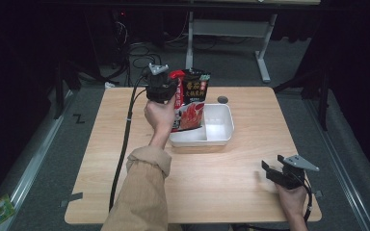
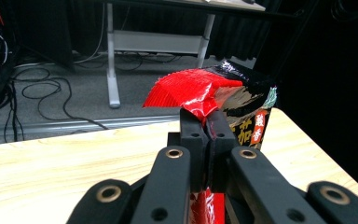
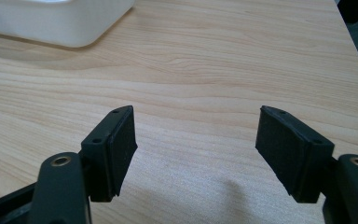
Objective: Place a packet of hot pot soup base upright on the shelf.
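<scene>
- Snack bag (image 1: pixel 191 98), red and black with printed lettering, held upright in the air, pinched at its left edge near the top by the left gripper (image 1: pixel 172 91).
- Lower end of bag hanging into the left compartment of the white tray (image 1: pixel 221 137), below and just right of that gripper; whether it touches the tray floor cannot be told.
- Seen in the left gripper view: bag (image 2: pixel 200 91) crumpled red at the top, rising above the jaws, with a strip of red showing again below them; black printed panel off to the right.
- Left gripper (image 2: pixel 208 126) clenched tight on the bag's edge, jaws pressed together with only foil between them.
- Left hand (image 1: pixel 160 115) wrapped round the gripper body, tan sleeve (image 1: pixel 142 192) trailing toward the near edge, black cable (image 1: pixel 125 139) dropping off the gripper's left side across the table (image 1: pixel 125 192).
- Tray divided in two, right compartment bare and white, standing near the table's middle, touching nothing but the tabletop.
- Right gripper (image 1: pixel 270 172) well apart from the bag, low over the near right corner, jaws spread wide with nothing between them.
- In the right gripper view: right gripper (image 3: pixel 196 140) over bare wood grain, tray's (image 3: pixel 60 23) white wall far ahead to the upper left.
- Small dark round mark (image 1: pixel 222 99) on the tabletop just beyond the tray's far side.
</scene>
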Demonstrator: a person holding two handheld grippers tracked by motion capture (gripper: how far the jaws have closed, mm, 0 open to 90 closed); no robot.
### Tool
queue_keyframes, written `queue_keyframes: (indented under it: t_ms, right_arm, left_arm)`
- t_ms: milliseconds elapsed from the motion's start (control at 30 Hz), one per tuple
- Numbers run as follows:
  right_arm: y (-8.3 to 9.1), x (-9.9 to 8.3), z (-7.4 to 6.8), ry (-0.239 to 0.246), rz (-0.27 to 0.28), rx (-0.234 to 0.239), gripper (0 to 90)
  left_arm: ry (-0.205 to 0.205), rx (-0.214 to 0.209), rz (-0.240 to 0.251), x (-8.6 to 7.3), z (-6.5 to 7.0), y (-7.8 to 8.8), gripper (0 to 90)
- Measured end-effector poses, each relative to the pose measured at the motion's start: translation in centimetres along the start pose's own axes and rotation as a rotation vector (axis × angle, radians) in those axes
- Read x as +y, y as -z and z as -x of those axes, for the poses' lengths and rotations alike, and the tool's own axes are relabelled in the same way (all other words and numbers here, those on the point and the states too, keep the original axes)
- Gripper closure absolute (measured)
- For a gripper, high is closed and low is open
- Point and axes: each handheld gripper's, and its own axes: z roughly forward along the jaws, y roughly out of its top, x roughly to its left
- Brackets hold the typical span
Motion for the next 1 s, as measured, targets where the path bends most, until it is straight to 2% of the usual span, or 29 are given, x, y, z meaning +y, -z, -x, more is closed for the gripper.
queue_keyframes:
  t_ms: [167, 267, 400, 467, 600, 867, 1000]
  right_arm:
    - [0.0, 0.0, -0.1, 0.004, -0.003, 0.001, 29.5]
    - [-0.1, 0.0, -0.1, 0.014, -0.003, 0.000, 29.4]
    - [0.0, 0.0, -0.1, 0.005, -0.005, 0.001, 29.4]
    - [-0.1, 0.0, -0.1, 0.015, -0.005, 0.001, 29.5]
    - [-0.1, 0.0, -0.1, 0.016, -0.005, 0.002, 29.4]
    - [-0.1, 0.0, -0.1, 0.016, -0.009, 0.001, 29.5]
    - [-0.1, 0.0, -0.2, 0.014, -0.013, 0.000, 29.5]
  left_arm:
    - [-0.013, 0.016, -0.014, -0.4, 0.3, -0.9, 88.9]
    - [-0.046, 0.037, -0.012, -0.6, 0.4, -1.3, 88.8]
    - [-0.050, 0.043, -0.017, -0.7, 0.3, -1.6, 88.8]
    - [-0.049, 0.041, -0.024, -0.9, 0.3, -1.8, 88.7]
    - [-0.075, 0.047, -0.026, -1.2, 0.4, -2.2, 88.6]
    - [-0.018, 0.047, -0.003, -2.7, -0.3, -2.7, 87.7]
    - [-0.019, 0.047, -0.006, -3.5, -0.3, -3.0, 87.3]
